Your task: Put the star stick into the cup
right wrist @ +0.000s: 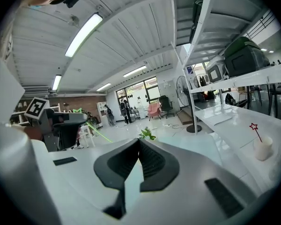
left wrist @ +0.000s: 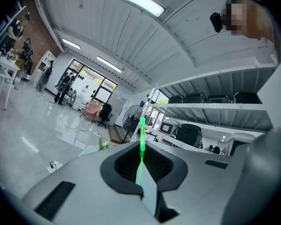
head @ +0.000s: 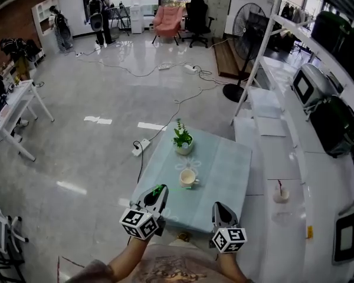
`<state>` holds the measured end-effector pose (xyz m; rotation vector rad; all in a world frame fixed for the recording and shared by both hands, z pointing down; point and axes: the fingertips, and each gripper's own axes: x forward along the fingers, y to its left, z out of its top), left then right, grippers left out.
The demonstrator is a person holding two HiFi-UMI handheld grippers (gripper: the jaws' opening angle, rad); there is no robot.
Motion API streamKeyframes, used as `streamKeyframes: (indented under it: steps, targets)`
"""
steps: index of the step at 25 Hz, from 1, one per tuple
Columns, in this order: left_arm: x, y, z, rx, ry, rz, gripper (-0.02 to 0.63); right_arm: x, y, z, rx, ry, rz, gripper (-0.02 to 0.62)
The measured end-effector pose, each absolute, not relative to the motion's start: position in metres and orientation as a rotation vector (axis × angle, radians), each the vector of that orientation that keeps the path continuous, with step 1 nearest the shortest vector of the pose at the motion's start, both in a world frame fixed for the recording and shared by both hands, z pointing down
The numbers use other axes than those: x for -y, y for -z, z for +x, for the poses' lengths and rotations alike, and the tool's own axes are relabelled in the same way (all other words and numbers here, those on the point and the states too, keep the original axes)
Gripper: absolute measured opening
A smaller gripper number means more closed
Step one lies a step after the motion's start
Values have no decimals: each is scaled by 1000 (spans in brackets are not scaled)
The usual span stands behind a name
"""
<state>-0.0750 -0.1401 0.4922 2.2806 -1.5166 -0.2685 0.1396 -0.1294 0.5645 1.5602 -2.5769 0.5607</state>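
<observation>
1. The green star stick (left wrist: 143, 130) is pinched in the left gripper (left wrist: 141, 154), whose jaws are closed on it. Its long axis runs straight out along the jaws, with the free end pointing forward and upward (which end carries the star is hard to tell).
2. The cup (head: 188, 178) stands upright with its mouth up on the pale blue table (head: 227, 158). It is ahead of the stick's tip and a little to its right, apart from it.
3. The left gripper looks slightly nearer the cup than the right gripper (right wrist: 139, 143), which hangs on the cup's other side with its jaws together on nothing.
4. The coming move probably means carrying the stick forward and to the right over the cup's mouth, then tipping its free end downward before lowering.
5. A potted plant (head: 182, 138) stands just beyond the cup, so an overshoot could brush it.
</observation>
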Motion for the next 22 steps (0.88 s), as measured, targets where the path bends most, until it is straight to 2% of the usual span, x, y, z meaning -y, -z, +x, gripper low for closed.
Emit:
streamKeyframes:
  steps: [22]
  targets:
    - [239, -469, -77, 1445, 253, 2369, 29, 216, -554, 133, 2561, -568, 1661, 3]
